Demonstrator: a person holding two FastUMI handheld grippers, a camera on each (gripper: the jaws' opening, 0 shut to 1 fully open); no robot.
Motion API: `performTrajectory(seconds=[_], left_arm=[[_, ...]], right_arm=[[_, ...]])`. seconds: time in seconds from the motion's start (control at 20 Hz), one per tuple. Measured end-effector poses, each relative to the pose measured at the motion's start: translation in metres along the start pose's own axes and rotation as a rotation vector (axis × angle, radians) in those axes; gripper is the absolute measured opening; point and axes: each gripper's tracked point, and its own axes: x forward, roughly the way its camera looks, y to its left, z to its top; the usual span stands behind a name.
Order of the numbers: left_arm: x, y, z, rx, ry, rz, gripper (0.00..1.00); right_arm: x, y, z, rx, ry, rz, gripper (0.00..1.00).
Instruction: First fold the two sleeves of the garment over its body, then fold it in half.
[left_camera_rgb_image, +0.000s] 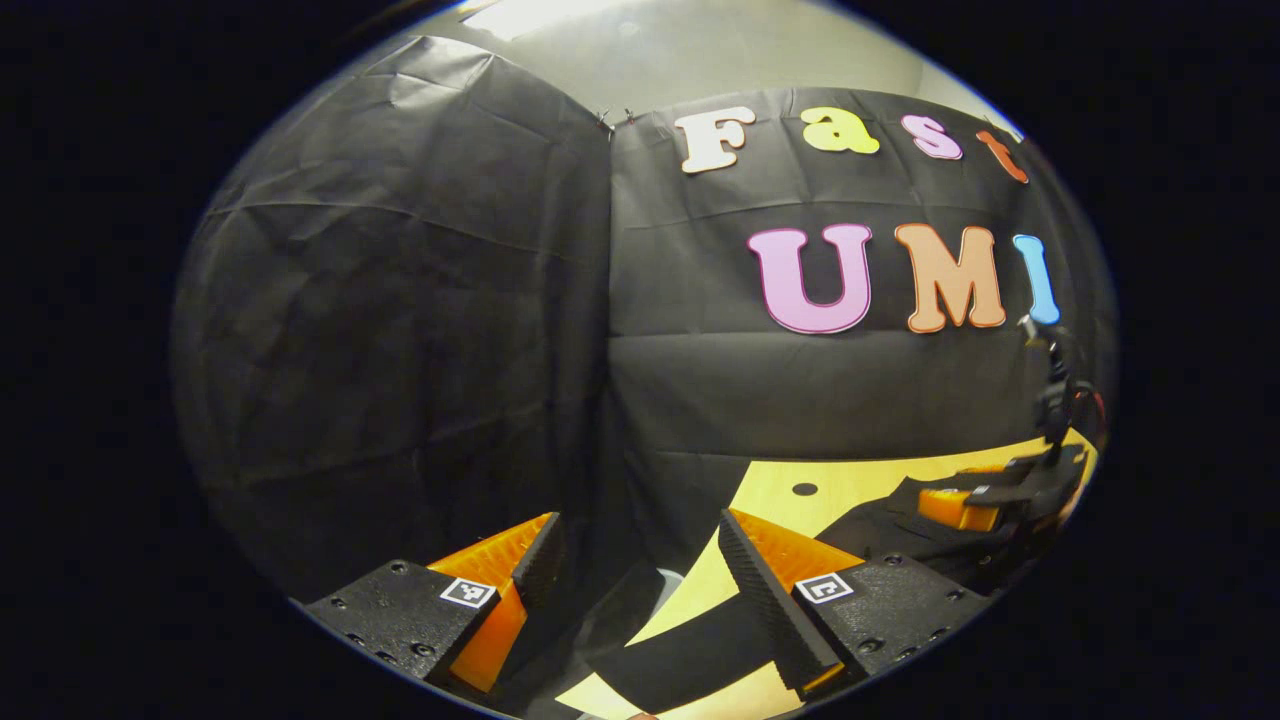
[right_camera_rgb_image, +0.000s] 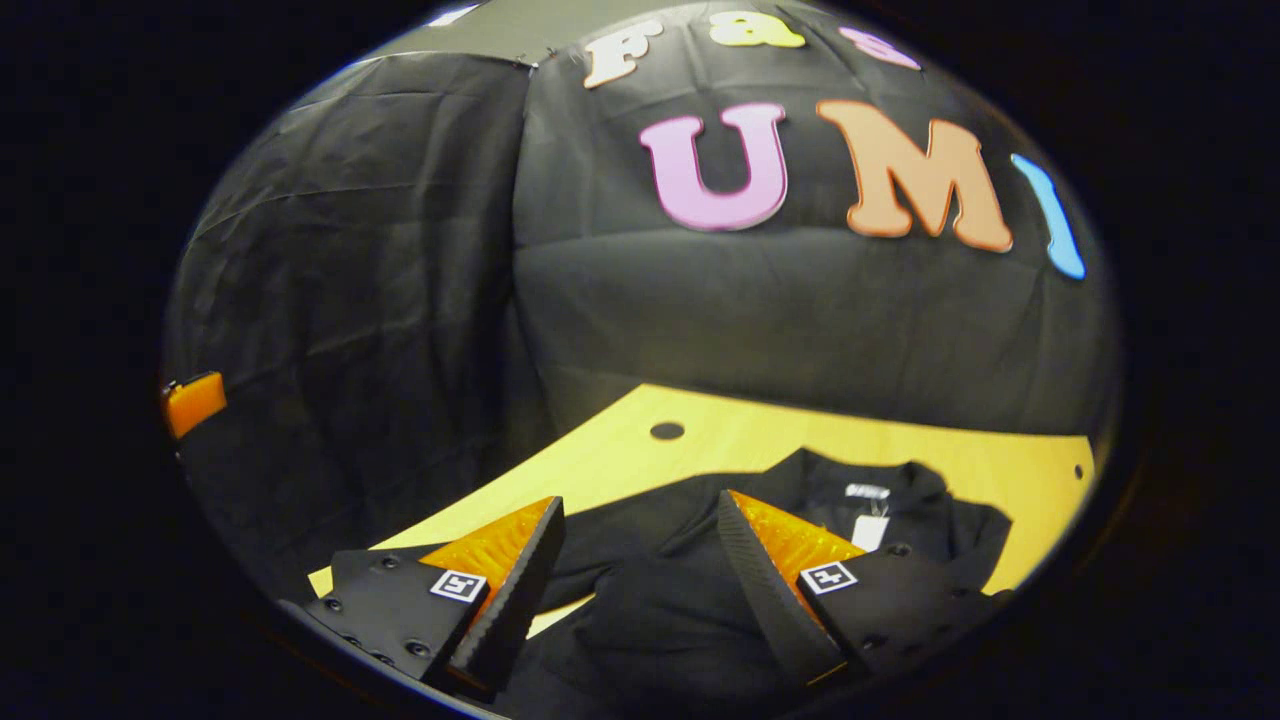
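While one garment (right_camera_rgb_image: 700, 600) lies on one table (right_camera_rgb_image: 760, 440), two grippers—left gripper (left_camera_rgb_image: 640, 560), right gripper (right_camera_rgb_image: 640, 550)—spread fingers wide, seemingly empty.

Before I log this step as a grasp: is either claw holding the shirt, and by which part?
Nothing is held. The left claw and right claw are both open above the black shirt, with no cloth pinched between their fingers.

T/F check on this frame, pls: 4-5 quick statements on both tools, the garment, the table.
1. The left tool is open with nothing between its fingers. True.
2. The right tool is shut on a sleeve. False: it is open above the black garment.
3. The garment is white. False: it is black, with a pale tag near the collar.
4. The wooden table has a round hole. True.
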Motion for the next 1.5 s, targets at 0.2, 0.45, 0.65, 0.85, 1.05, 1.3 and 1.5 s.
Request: performTrajectory(seconds=[0.2,0.45,0.65,0.85,1.05,1.3,1.5], left_arm=[[0.015,-0.002,-0.026,-0.002,0.061,-0.061,0.93],[0.035,-0.002,-0.083,-0.036,0.229,-0.115,0.93],[0.042,0.003,-0.143,-0.048,0.362,-0.105,0.98],[0.039,0.008,-0.193,-0.051,0.480,-0.094,0.94],[0.030,0.008,-0.238,-0.068,0.599,-0.082,0.95],[0.023,-0.001,-0.261,-0.079,0.651,-0.088,0.95],[0.020,-0.006,-0.260,-0.039,0.634,-0.094,0.96]], right_arm=[[-0.054,-0.027,0.035,0.022,-0.119,-0.066,0.97],[-0.117,-0.072,0.037,0.025,-0.180,-0.182,0.95],[-0.150,-0.099,0.018,0.037,-0.159,-0.266,0.95],[-0.165,-0.112,-0.006,0.049,-0.102,-0.306,0.96],[-0.175,-0.115,-0.015,0.038,-0.073,-0.324,0.95],[-0.179,-0.115,-0.011,0.033,-0.065,-0.321,0.95],[-0.185,-0.120,-0.006,0.003,-0.074,-0.329,0.99]])
